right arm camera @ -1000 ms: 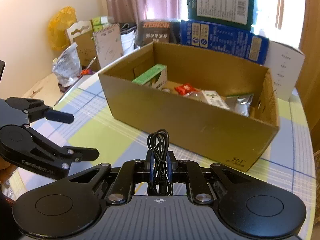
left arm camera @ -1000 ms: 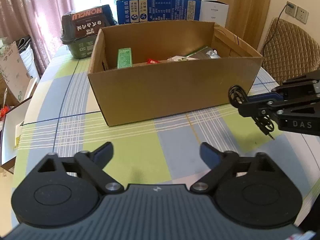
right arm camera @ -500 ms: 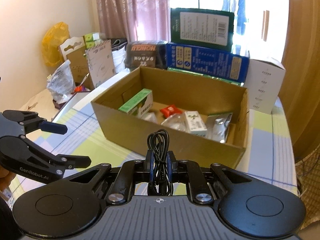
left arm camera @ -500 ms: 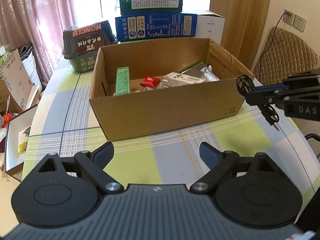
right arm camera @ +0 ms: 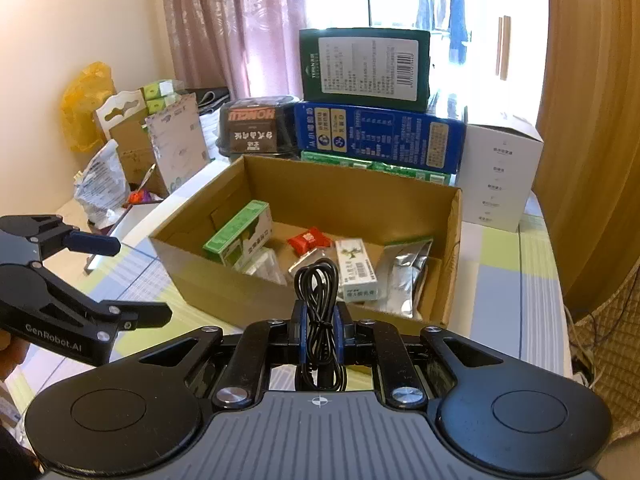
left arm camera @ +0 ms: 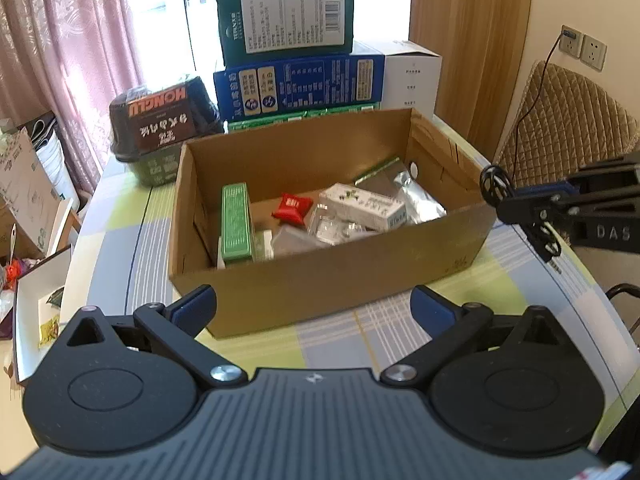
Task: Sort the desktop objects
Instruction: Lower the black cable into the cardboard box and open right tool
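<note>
- Your right gripper [right arm camera: 319,330] was clamped on a coiled black cable [right arm camera: 318,280], the blue finger pads pressed against both sides of the bundle.
- The cable's loop stood above the fingers; its tail hung below them, as the left wrist view [left arm camera: 542,240] showed.
- You held the cable in the air on the near side of the cardboard box [right arm camera: 452,240], above the tablecloth and not over the box opening.
- Your left gripper [left arm camera: 314,304] was spread wide with nothing between its fingers, held above the checked tablecloth [left arm camera: 332,340] in front of the box's near wall [left arm camera: 320,276].
- In the right wrist view your left gripper [right arm camera: 124,278] stood well to the left of the box, apart from it.
- The box sat open on the table and held a green carton [left arm camera: 237,220] on edge near the left wall, a red packet [left arm camera: 292,208], a white-and-green carton [left arm camera: 362,206], a clear plastic packet [left arm camera: 334,228] and a silver foil pouch [left arm camera: 418,198] at the right end.
- Behind the box stood a blue carton [left arm camera: 296,88] with a dark green carton [left arm camera: 286,20] on top, a white box [left arm camera: 412,80] to their right and a dark "HONGLU" package [left arm camera: 160,120] to their left.
</note>
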`<action>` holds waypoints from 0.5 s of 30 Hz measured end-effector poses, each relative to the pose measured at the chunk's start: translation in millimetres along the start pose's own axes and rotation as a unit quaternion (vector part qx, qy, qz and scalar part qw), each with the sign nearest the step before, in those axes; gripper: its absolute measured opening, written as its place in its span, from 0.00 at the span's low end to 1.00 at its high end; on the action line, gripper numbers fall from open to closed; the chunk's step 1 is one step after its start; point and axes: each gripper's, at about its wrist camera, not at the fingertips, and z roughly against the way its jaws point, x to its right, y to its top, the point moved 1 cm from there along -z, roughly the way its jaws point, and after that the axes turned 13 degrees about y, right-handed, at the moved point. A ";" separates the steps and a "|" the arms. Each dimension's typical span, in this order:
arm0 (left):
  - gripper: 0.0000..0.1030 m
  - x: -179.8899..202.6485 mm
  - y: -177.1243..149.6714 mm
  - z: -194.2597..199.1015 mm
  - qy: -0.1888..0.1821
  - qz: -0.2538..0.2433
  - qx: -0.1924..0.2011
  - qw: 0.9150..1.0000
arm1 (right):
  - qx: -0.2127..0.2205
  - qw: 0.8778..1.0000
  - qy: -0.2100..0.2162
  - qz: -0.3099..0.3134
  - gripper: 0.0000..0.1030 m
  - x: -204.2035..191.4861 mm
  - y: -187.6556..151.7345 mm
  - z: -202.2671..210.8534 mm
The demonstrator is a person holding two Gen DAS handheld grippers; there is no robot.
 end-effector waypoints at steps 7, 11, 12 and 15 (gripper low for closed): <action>0.99 -5.2 30.7 -9.2 -0.005 -0.002 0.010 1.000 | -0.004 1.000 -0.002 0.001 0.09 6.0 20.2 -10.7; 0.99 -10.5 44.3 -15.7 -0.003 -0.002 0.011 1.000 | -0.004 1.000 -0.003 0.004 0.09 9.6 32.3 -17.6; 0.99 -12.0 47.1 -17.8 -0.003 -0.001 0.010 1.000 | -0.004 1.000 -0.003 0.004 0.09 10.8 35.0 -19.7; 0.99 -15.9 53.8 -24.7 0.000 0.000 0.007 1.000 | -0.005 1.000 -0.004 0.000 0.09 15.5 42.8 -25.8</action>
